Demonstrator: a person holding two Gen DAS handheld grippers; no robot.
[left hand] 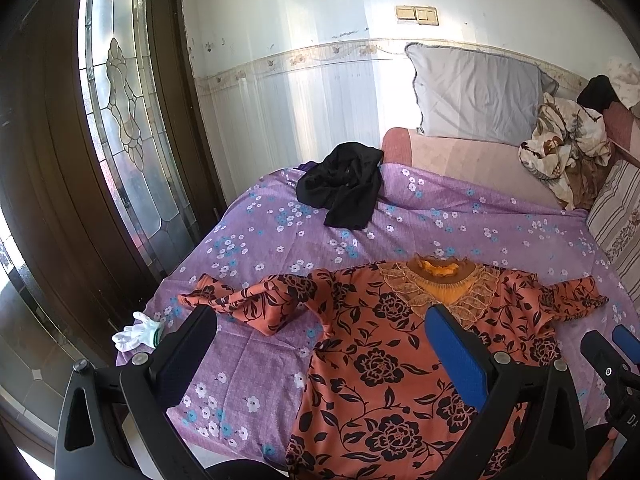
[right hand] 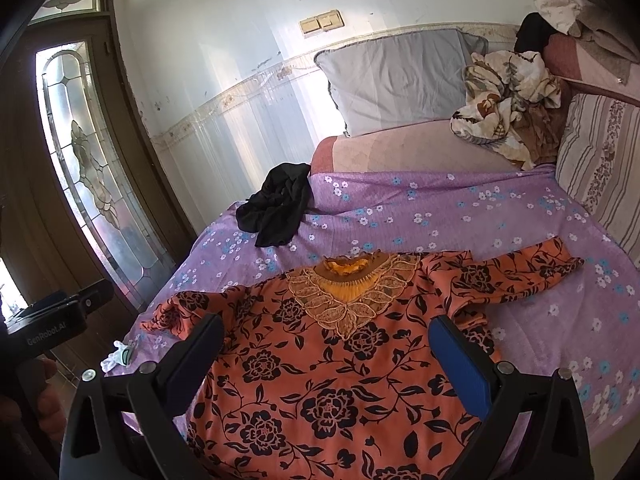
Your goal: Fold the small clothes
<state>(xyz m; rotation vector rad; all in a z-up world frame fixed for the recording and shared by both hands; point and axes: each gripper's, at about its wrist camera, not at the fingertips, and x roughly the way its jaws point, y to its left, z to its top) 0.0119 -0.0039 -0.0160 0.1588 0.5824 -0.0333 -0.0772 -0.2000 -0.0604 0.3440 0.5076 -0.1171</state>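
- One orange blouse (left hand: 384, 364) with black flowers and leaves is lying spread flat, front side up, on the near part of the bed, on a purple bedsheet (left hand: 472, 224) with small white and blue flowers.
- Its neck is pointing away from the cameras; around the neck a gold lace collar (right hand: 352, 292) is showing, with a yellow-orange pleated part in the middle.
- Its sleeve on the door side (left hand: 248, 300) is lying stretched out but bent and wrinkled, and the other sleeve (right hand: 516, 268) is reaching outward toward the striped cushion (right hand: 596, 156).
- Both grippers are hovering above the lower part of the blouse; I cannot tell if they are touching the cloth.
- Left gripper (left hand: 320, 356) is having its jaws wide apart, and nothing is between them.
- Right gripper (right hand: 328, 360) is also having its jaws spread wide, with nothing gripped.
- A crumpled black garment (left hand: 344, 184) is lying farther back on the sheet, well apart from the blouse.
- A white glove (left hand: 136, 334) is lying at the bed edge near the door with leaded glass (left hand: 124, 120).
- A grey pillow (left hand: 476, 92) is leaning on the wall, and a crumpled floral cloth (left hand: 564, 148) is lying beside it.
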